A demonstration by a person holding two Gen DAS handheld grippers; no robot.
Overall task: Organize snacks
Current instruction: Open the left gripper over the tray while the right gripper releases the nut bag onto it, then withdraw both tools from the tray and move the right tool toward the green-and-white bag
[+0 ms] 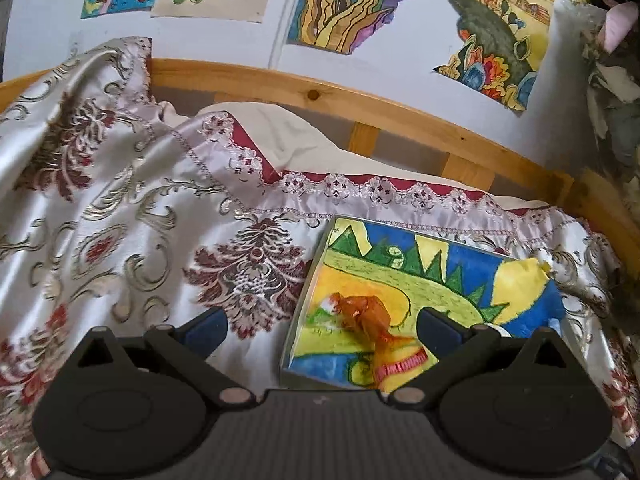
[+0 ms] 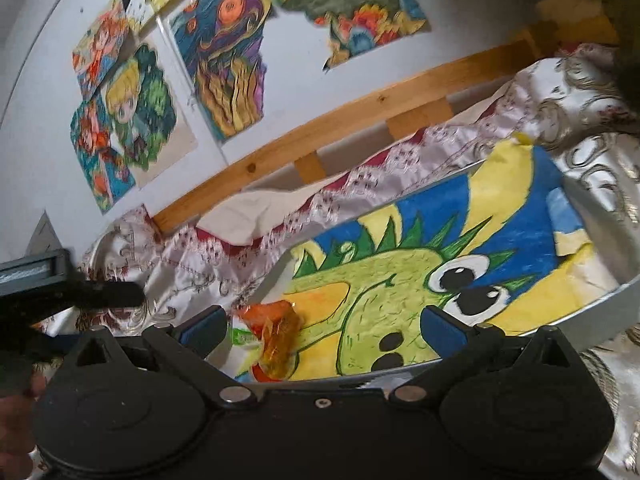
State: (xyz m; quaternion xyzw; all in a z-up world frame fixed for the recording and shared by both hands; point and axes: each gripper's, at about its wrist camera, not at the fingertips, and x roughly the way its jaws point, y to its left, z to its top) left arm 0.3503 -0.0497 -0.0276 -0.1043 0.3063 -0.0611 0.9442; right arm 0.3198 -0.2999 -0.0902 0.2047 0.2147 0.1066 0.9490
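Note:
A shallow grey-walled tray [image 1: 301,300] lined with a bright dragon drawing lies on the bed cover. One orange-wrapped snack [image 1: 366,318] rests on the drawing near the tray's left side. My left gripper [image 1: 322,330] hovers open over that corner, and the snack sits between its fingers, nearer the right one, untouched. In the right wrist view the same tray [image 2: 596,300] stretches to the right, and the snack [image 2: 276,340] lies at its near left end. My right gripper [image 2: 322,330] is open just above it, holding nothing.
A satin cover with dark red floral patterns [image 1: 120,208] drapes the bed. A wooden rail [image 1: 320,94] runs behind it below a wall of coloured drawings [image 1: 352,4]. The black frame of the left tool [image 2: 92,294] shows at the left of the right wrist view.

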